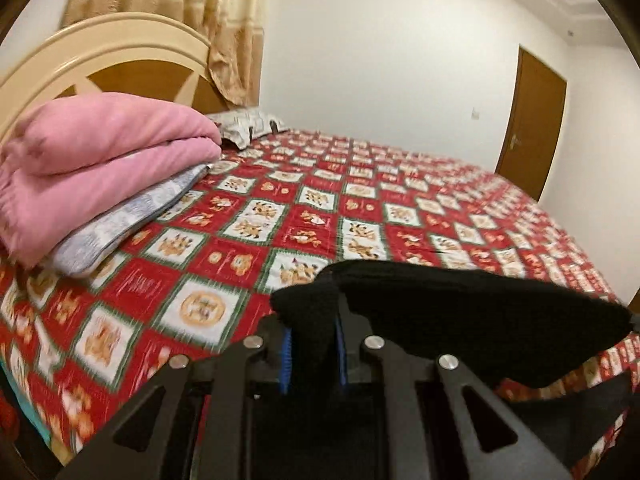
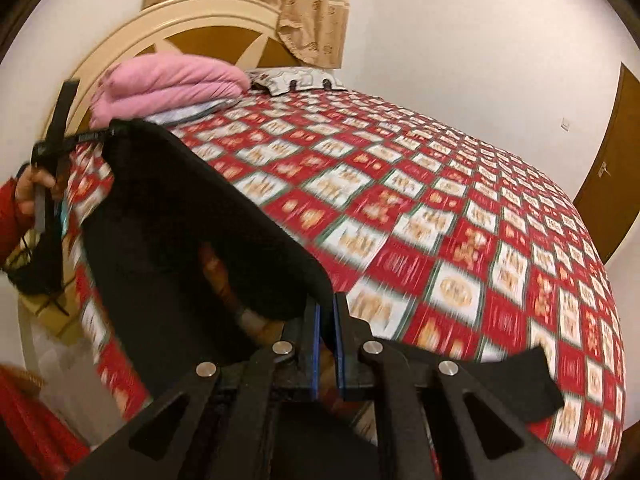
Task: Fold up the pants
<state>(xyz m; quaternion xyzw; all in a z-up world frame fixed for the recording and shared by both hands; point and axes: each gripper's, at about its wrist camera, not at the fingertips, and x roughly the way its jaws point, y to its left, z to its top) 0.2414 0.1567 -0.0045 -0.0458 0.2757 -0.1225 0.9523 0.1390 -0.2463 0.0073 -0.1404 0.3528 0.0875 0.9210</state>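
**Over the bed's near edge: black pants lifted between two grippers**

Closest to the left wrist camera, the left gripper (image 1: 312, 344) has its jaws nearly pressed together, pinching a fold of the black pants (image 1: 472, 320); the cloth bulges up between the blue-edged fingers (image 1: 285, 360) and stretches off to the right, clear of the bed. Seen from the right wrist camera, the right gripper (image 2: 326, 320) is likewise clamped tight on an edge of the pants (image 2: 192, 216). From there the garment hangs as a broad dark sheet running up and left to the left gripper (image 2: 76, 136), held by a person's hand (image 2: 32, 188) with a red sleeve (image 2: 10, 220) at the frame's left edge. A loose black end (image 2: 524, 384) lies to the right of the right gripper.

Beneath and beyond spreads the red patterned bedsheet (image 1: 360, 208). Farther back on the left, a folded pink blanket (image 1: 100, 160) rests on a pale grey cushion (image 1: 120, 228), with a printed pillow (image 1: 248, 124) behind it. Last come the cream headboard (image 1: 92, 56), a beige curtain (image 1: 192, 12), the white wall (image 1: 400, 60) and a brown door (image 1: 532, 120).
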